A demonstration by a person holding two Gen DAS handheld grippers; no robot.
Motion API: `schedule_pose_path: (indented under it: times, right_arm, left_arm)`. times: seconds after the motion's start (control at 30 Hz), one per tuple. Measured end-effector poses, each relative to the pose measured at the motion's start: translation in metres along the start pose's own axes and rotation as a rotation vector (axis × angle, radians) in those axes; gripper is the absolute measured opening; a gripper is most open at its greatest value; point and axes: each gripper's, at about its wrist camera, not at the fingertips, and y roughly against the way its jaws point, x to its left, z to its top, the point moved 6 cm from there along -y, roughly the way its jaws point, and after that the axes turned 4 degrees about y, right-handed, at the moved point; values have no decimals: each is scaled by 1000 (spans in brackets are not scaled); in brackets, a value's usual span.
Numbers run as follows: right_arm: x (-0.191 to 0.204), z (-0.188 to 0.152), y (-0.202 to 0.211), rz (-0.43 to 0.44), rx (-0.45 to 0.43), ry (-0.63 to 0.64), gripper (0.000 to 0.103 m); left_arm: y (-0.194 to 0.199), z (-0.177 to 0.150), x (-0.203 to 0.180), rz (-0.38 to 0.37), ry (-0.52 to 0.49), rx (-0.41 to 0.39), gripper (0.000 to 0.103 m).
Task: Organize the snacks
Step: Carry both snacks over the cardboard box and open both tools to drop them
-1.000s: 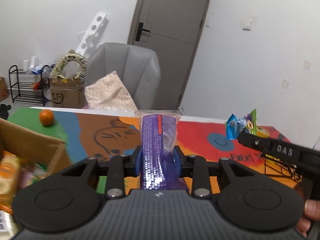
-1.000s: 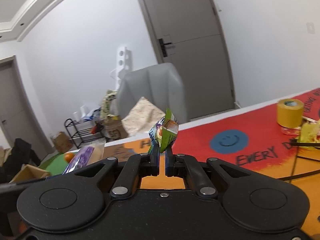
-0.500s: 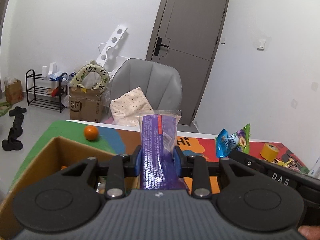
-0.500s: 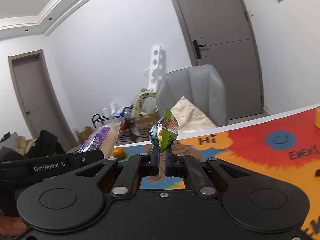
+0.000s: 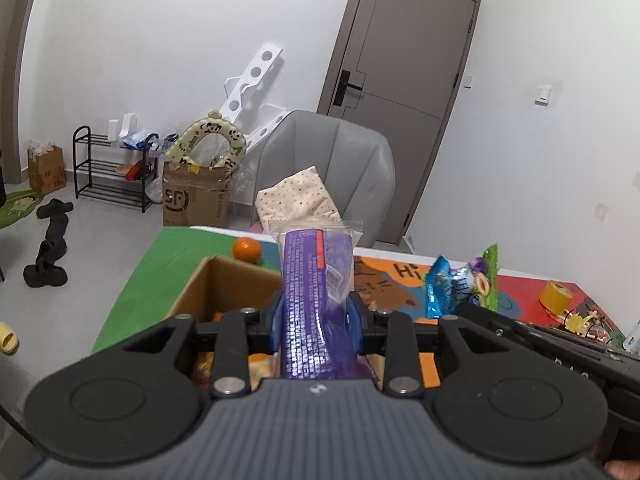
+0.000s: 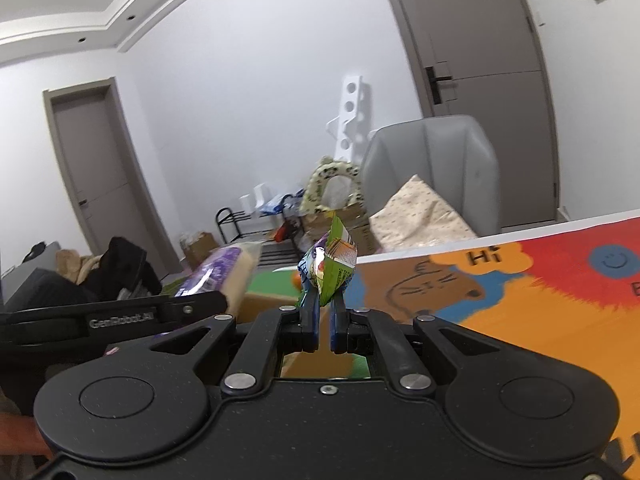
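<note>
The left gripper (image 5: 316,320) is clamped on a long purple snack packet (image 5: 316,300), which stands up between its fingers with the clear sealed end on top. Below and in front of it an open cardboard box (image 5: 224,280) sits on the table (image 5: 152,280), near the table's far left corner on the green part of the colourful cover. A few packets show inside the box, under the gripper. An orange (image 5: 247,249) lies on the cover just beyond the box's far wall.

The right gripper (image 6: 324,312) is closed on a small green and blue snack bag (image 6: 330,270), pinching its lower end so the bag sticks up above the fingers. In the left wrist view this bag (image 5: 460,284) appears to the right of the purple packet, held above the orange and red part of the cover. In the right wrist view the purple packet (image 6: 212,276) shows at the left, above the box (image 6: 260,300).

A yellow tape roll (image 5: 558,294) sits toward the right edge of the table. A grey chair (image 5: 332,168) with a dotted cushion (image 5: 296,204) stands behind the far edge.
</note>
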Motion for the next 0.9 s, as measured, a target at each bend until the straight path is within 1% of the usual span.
schedule_pose_path:
  times: [0.2, 0.3, 0.4, 0.43, 0.47, 0.5, 0.53, 0.57, 0.7, 0.77, 0.8, 0.87, 0.9]
  right_arm:
    - [26, -3, 0, 22, 15, 18, 3]
    - [43, -6, -1, 42, 29, 22, 3]
    - [60, -13, -6, 70, 68, 40, 5]
    - [62, -15, -8, 64, 84, 40, 13]
    - [65, -18, -9, 52, 94, 40, 28]
    - [65, -19, -8, 40, 95, 40, 34]
    - [66, -21, -5, 35, 89, 34, 38]
    - [65, -22, -2, 31, 88, 24, 38]
    - [58, -25, 10, -6, 95, -14, 40]
    - [56, -27, 20, -19, 88, -17, 47]
    - [55, -27, 25, -22, 86, -26, 49]
    - [50, -28, 35, -36, 79, -46, 58]
    - [48, -28, 40, -50, 76, -44, 60]
  left_arm:
    - [7, -6, 23, 35, 1, 34, 31]
    - [11, -8, 34, 71, -13, 34, 32]
    - [11, -9, 41, 116, -39, 46, 41]
    - [13, -11, 41, 116, -47, 52, 47]
    - [16, -11, 43, 107, -42, 46, 54]
    - [20, -10, 44, 101, -34, 35, 58]
    - [23, -10, 45, 101, -33, 26, 65]
    - [27, -9, 46, 102, -36, 19, 71]
    - [35, -8, 46, 80, -24, 19, 77]
    - [36, -7, 44, 73, -27, 24, 83]
    - [38, -8, 43, 74, -32, 24, 84]
    - [42, -10, 42, 65, -26, 29, 86]
    - [44, -11, 42, 60, -21, 34, 86]
